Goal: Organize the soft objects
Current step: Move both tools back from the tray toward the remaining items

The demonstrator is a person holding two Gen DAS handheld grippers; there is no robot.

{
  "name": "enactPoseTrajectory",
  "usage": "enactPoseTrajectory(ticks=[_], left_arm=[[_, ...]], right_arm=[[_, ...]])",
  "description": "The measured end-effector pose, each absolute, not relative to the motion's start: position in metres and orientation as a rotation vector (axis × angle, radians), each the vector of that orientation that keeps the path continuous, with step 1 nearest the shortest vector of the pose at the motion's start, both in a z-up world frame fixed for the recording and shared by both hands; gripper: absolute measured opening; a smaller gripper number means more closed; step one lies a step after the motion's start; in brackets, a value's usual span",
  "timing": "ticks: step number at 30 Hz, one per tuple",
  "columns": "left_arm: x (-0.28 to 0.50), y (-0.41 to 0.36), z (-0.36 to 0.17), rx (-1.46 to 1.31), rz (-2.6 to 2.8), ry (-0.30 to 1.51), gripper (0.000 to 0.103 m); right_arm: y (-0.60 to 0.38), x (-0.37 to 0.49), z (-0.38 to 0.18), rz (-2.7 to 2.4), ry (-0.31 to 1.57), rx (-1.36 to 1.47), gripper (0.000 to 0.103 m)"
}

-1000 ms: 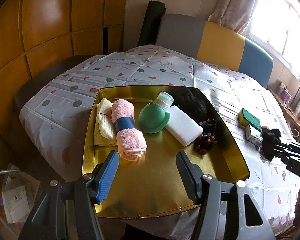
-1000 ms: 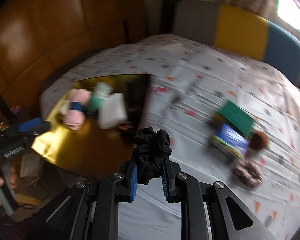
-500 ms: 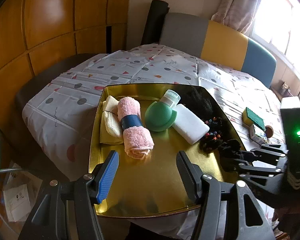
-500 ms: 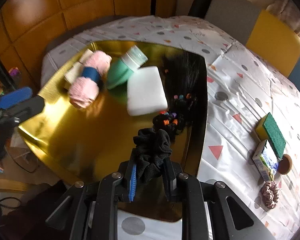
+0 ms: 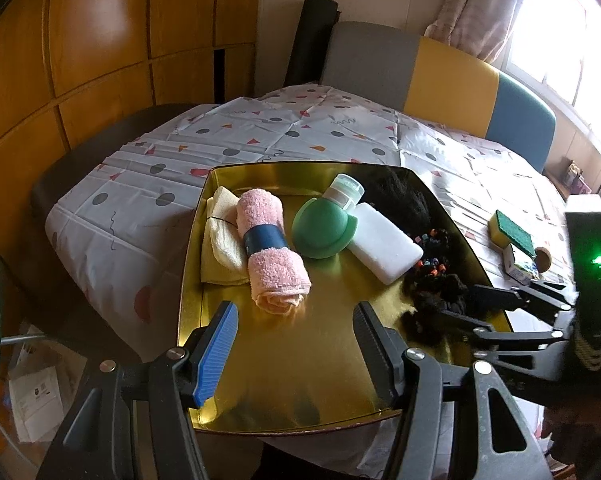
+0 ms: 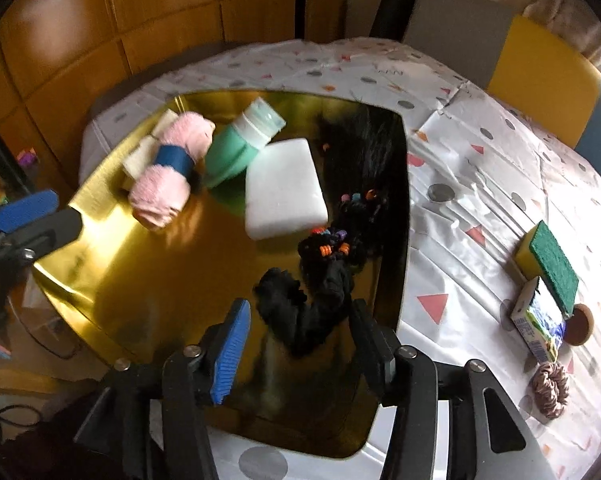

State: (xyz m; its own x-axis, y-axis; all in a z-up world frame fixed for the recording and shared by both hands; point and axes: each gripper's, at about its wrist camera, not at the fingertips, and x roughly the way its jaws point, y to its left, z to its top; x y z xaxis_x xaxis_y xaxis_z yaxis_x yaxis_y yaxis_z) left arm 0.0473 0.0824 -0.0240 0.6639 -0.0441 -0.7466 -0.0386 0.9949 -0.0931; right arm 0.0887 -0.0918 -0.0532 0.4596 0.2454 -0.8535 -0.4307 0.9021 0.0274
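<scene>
Right wrist view: right gripper (image 6: 296, 344), angled steeply down over the near right corner of the gold tray (image 6: 112, 280); its jaws have just been opening and now stand apart, the blue pad on the left and the black finger on the right both clear of the black scrunchie (image 6: 304, 312), which lies slack on the tray floor between them, released rather than held. Placement reads as deliberate: the scrunchie sits just beside the beaded black hair ties (image 6: 336, 244) and the black hairpiece (image 6: 360, 148), so hair items are grouped along the tray's right edge. Further out on the tray: white sponge block (image 6: 284, 188), green squeeze bottle (image 6: 236, 148) lying on its side, pink rolled towel (image 6: 168, 176) with a blue band, and cream cloth (image 6: 140, 156) at far left, the textiles kept together. Outside the tray, on the patterned cloth of the bench (image 6: 460, 184), to the right: green-and-yellow scouring sponge (image 6: 548, 260), small carton (image 6: 536, 328), round brown item (image 6: 578, 324), and brown scrunchie (image 6: 550, 388), the last not yet gathered and, by judgement, a likely next soft item. Left wrist view: left gripper (image 5: 296, 344), jaws apart and empty, pointing down over the near edge of the tray, in a waiting pose well short of the towel. From this side the right gripper's fingers reach in from the right, low over the tray's right edge, with the scrunchie at their tips.
</scene>
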Motion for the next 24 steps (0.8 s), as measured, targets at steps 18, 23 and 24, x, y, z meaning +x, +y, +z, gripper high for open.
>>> enactPoseTrajectory(ticks=[18, 23, 24], left_arm=[[0.042, 0.069, -0.017, -0.065, -0.028, 0.830, 0.061], [0.040, 0.062, -0.014, -0.045, -0.042, 0.823, 0.061], [0.040, 0.061, -0.014, -0.041, -0.044, 0.823, 0.061]], right_arm=[[-0.125, 0.064, -0.022, 0.392, 0.923, -0.097, 0.069], [-0.144, 0.063, -0.020, 0.353, 0.912, -0.073, 0.069], [-0.147, 0.063, -0.019, 0.346, 0.910, -0.068, 0.069]])
